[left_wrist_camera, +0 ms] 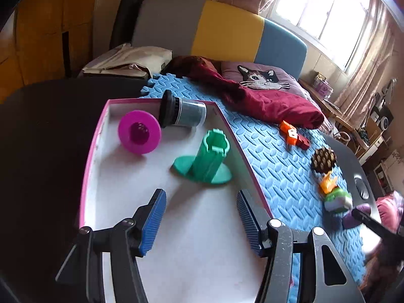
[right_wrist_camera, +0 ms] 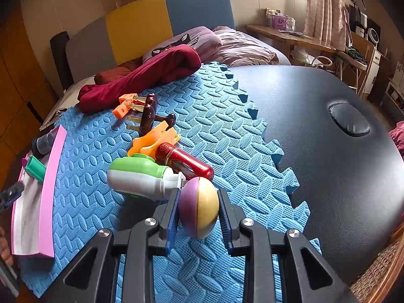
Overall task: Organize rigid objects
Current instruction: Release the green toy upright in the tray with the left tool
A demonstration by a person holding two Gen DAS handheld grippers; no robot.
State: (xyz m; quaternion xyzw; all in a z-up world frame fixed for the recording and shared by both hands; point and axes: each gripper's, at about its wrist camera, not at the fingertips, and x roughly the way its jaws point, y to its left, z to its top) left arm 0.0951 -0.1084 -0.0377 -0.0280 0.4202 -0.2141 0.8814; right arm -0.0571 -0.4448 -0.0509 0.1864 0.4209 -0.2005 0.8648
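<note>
1. We hold the purple-and-yellow ball (right_wrist_camera: 198,207) across its middle in the right gripper (right_wrist_camera: 198,218), just above the blue foam mat (right_wrist_camera: 227,131).
2. It looks light, hard and smooth, so it may slip.
3. Our left gripper (left_wrist_camera: 201,217) hangs spread and empty over the pink-edged tray (left_wrist_camera: 96,136).

The left wrist view looks down from close above the pink-rimmed tray (left_wrist_camera: 101,126), facing the headboard (left_wrist_camera: 227,30) at 12 o'clock, with the blue foam mat (left_wrist_camera: 265,151) toward 3 o'clock. The right wrist view sits low and very near the mat (right_wrist_camera: 227,126), tray (right_wrist_camera: 48,189) at 9 o'clock. Both share the mat, tray, headboard (right_wrist_camera: 151,20) and red cloth (left_wrist_camera: 265,101) (right_wrist_camera: 151,70).
</note>
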